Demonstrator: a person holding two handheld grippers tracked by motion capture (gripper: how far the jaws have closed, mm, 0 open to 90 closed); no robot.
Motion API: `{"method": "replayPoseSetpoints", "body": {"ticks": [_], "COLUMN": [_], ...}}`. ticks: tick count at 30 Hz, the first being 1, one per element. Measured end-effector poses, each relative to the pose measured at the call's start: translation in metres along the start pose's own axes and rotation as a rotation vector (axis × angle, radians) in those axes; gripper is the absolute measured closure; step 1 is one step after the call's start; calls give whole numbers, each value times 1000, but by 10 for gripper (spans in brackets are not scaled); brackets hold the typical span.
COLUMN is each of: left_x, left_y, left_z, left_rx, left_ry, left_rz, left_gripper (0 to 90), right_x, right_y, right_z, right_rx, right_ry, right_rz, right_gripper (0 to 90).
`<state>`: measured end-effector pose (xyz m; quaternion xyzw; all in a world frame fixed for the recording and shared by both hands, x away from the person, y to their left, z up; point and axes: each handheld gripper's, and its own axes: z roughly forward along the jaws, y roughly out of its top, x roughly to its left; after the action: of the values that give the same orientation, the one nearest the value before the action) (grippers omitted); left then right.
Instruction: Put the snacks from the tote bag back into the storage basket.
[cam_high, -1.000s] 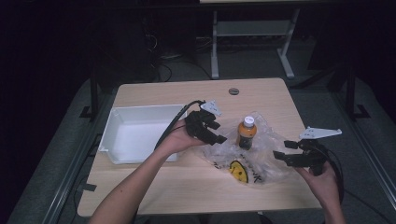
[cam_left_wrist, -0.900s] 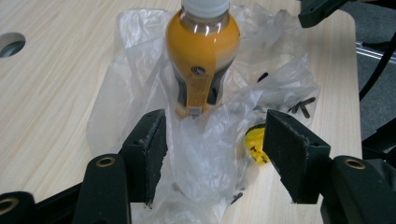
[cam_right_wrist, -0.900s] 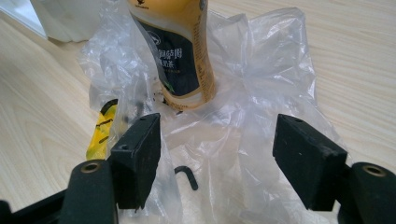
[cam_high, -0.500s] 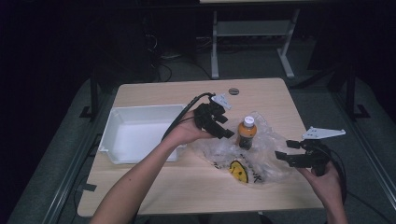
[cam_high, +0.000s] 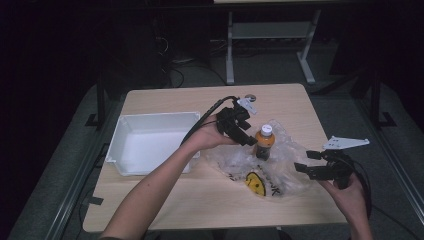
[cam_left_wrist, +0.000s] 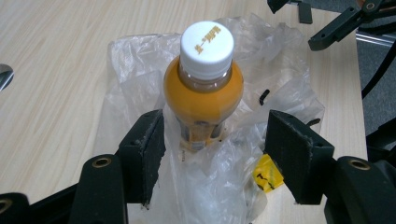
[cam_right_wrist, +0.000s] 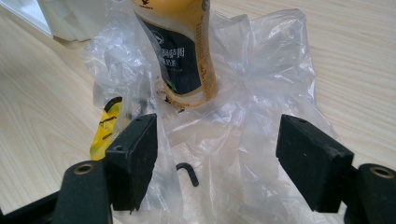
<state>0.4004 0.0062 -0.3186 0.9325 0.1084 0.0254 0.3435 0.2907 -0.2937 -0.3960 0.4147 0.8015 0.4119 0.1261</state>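
Observation:
A small bottle of orange drink with a white cap stands upright on a crumpled clear plastic bag at the table's middle right. My left gripper is just left of the bottle and slightly above it. In the left gripper view its jaws stand open on either side of the bottle's lower part, with bag film between them and no pad touching. My right gripper hovers at the bag's right edge, open. In the right gripper view, loose bag film lies between its jaws, with the bottle beyond.
A white rectangular tray sits on the left half of the wooden table. A small round metal disc lies near the far edge. A yellow printed patch shows on the bag's near side.
My left gripper has moved right, away from the person and a little upward, closing in on the bottle. The right gripper, bottle and bag have stayed put.

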Motion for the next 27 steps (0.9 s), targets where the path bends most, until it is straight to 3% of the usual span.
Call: {"method": "replayPoseSetpoints", "body": {"ticks": [6,17,18,27], "left_x": [2,5,4,4], "left_y": [7,21,22,29], "left_z": [6,14,15,21], "left_rx": [12,29,28,37], "left_ry": [-16,-26,-31,-40], "left_rz": [-6,35,22,35], "left_gripper": [374,384,388,408], "right_x": [1,-1,-1,-3], "right_y": [0,-1,-1,-1], "right_z": [0,-3,-4,-6], "right_rx": [-2,-10,-10,-21], "right_ry": [4,2,2,4], "right_rz": [-1,7,10,7], "right_gripper": [288,280,280,276]}}
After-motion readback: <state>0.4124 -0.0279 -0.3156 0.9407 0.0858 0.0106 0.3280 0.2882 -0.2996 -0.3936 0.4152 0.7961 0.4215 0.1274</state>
